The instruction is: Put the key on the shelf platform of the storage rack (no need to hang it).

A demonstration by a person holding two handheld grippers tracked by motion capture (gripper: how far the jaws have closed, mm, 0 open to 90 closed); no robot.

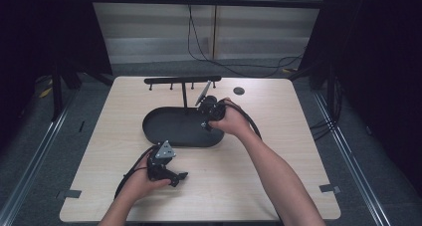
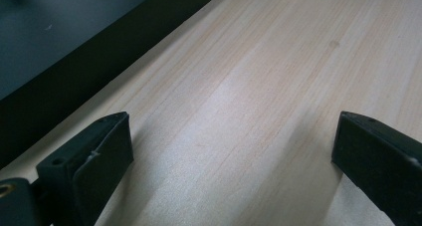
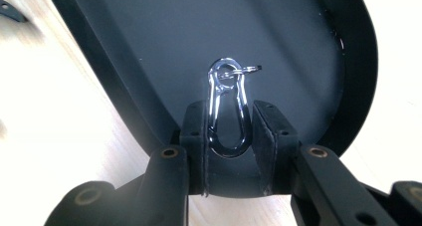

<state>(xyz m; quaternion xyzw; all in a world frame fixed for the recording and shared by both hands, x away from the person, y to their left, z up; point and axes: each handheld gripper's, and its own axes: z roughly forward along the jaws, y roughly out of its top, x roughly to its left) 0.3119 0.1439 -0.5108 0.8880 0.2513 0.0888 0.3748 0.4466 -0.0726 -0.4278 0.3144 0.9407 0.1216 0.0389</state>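
Carabiner (image 3: 228,109), chrome, with a small split ring (image 3: 240,70) through its top eye, sits clamped between the jaws of the right hand-held gripper (image 3: 230,129), jaws nearly closed on its two long sides. It hangs above the floor of a black oval tray (image 3: 149,42). In the high view the right hand-held gripper (image 1: 211,111) is over the tray's right end (image 1: 149,129), just in front of a black T-shaped rack (image 1: 182,80) with short pegs. Left hand-held gripper (image 2: 231,151) has jaws spread wide, nothing between them, only bare wood table (image 2: 259,86) below, tray edge (image 2: 74,71) to one side. In the high view the left hand-held gripper (image 1: 175,176) rests low on the table (image 1: 288,136), near the tray's front rim.
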